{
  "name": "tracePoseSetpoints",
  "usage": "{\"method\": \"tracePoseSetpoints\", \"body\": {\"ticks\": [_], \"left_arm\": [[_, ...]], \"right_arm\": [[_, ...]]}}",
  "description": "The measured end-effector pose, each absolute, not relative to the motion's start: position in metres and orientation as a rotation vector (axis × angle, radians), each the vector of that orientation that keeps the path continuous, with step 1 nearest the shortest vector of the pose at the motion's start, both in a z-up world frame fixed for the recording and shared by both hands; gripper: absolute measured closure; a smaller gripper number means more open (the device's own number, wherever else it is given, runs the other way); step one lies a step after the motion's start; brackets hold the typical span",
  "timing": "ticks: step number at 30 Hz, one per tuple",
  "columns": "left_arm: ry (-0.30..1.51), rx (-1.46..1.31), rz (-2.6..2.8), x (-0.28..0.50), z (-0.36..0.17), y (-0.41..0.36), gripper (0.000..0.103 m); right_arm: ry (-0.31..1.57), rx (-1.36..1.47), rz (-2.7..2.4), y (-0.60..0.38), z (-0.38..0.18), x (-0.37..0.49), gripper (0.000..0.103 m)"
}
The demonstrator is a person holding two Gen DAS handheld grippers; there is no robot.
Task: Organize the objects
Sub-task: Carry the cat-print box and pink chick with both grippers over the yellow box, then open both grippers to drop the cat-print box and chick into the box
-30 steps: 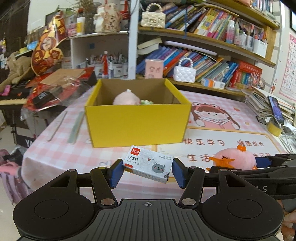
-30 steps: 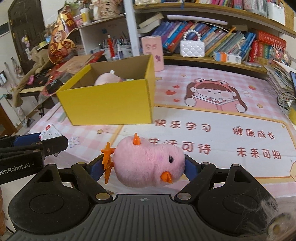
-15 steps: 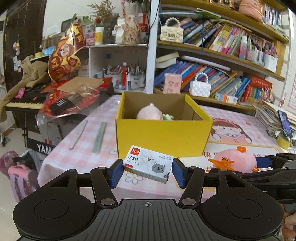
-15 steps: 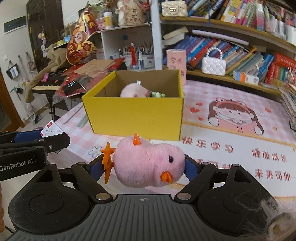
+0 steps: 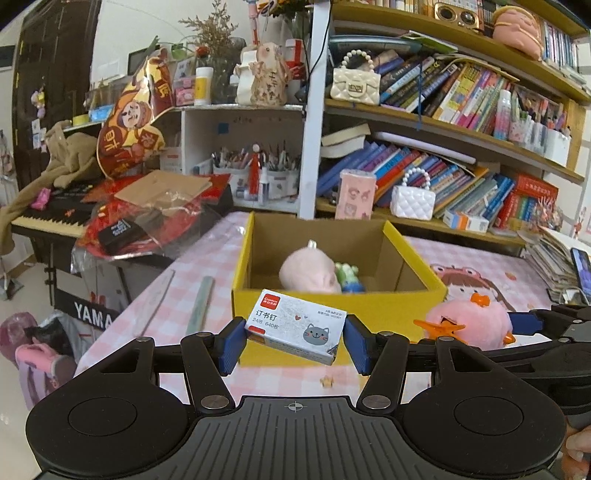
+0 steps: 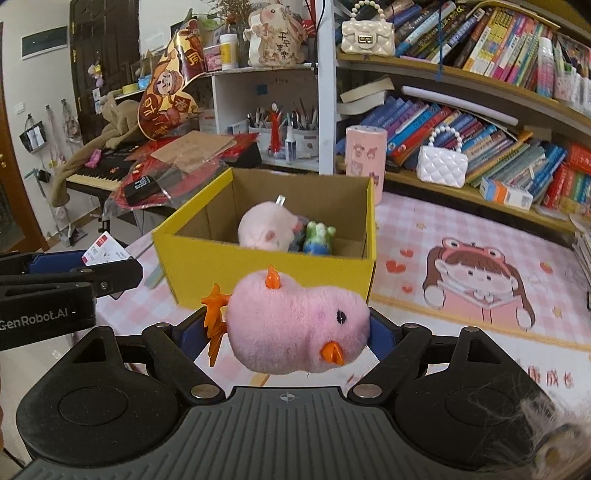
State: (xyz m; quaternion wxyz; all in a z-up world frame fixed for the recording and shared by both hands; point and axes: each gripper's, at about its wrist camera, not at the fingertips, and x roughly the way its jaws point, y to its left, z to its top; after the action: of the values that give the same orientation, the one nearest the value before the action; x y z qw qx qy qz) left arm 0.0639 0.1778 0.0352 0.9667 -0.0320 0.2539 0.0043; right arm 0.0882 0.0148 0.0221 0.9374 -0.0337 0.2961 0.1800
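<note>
There are two grippers, and each one holds one thing. The left gripper (image 5: 294, 345) has its two blue fingers (image 5: 232, 345) squeezed on a small white staple box (image 5: 295, 326) with a grey cat face on it. The staple box is tilted and is up in the air, just in front of the near wall of the yellow box (image 5: 388, 301).

The right gripper (image 6: 284, 332) has its fingers squeezed on one fluffy pink chick (image 6: 299, 326). The chick lies on its side with its orange beak pointing down and its orange feet sticking out to the left. It is up in the air too, in front of the yellow box (image 6: 266, 269).

There is one yellow box, open at the top, and it stands on the pink table cover (image 6: 461, 236). Inside it are two things: one pink soft toy (image 6: 267, 230) and one small green toy (image 6: 319, 236), touching each other.

The left view shows two long flat sticks (image 5: 201, 304) lying on the table to the left of the box, and a phone (image 5: 581, 267) at the far right edge. The right view does not show the phone. The right view shows the whole chick with its black eye, but only one corner of the staple box. The left view shows the chick (image 5: 467, 325) from the side, held off to the right.

Both views show two little handbags on the bookshelf, a cream one (image 6: 367, 33) up high and a white one (image 6: 441, 168) lower down.
</note>
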Motion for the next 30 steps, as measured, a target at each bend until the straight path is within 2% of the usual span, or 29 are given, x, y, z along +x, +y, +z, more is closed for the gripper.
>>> {"method": "tracePoseSetpoints", "body": {"ticks": [13,24,30], "left_arm": [[0.492,-0.066,0.065,0.146,0.035,0.167,0.046],[0.610,-0.056,0.110,0.197,0.001,0.161,0.046],[0.643,-0.080,0.119,0.209,-0.006,0.163,0.046]], "right_arm": [[0.481,-0.225,0.391,0.023,0.030,0.190,0.019],[0.553,-0.446,0.488,0.041,-0.009,0.250,0.019],[0.620,-0.441,0.613,0.040,-0.010,0.267,0.018]]}}
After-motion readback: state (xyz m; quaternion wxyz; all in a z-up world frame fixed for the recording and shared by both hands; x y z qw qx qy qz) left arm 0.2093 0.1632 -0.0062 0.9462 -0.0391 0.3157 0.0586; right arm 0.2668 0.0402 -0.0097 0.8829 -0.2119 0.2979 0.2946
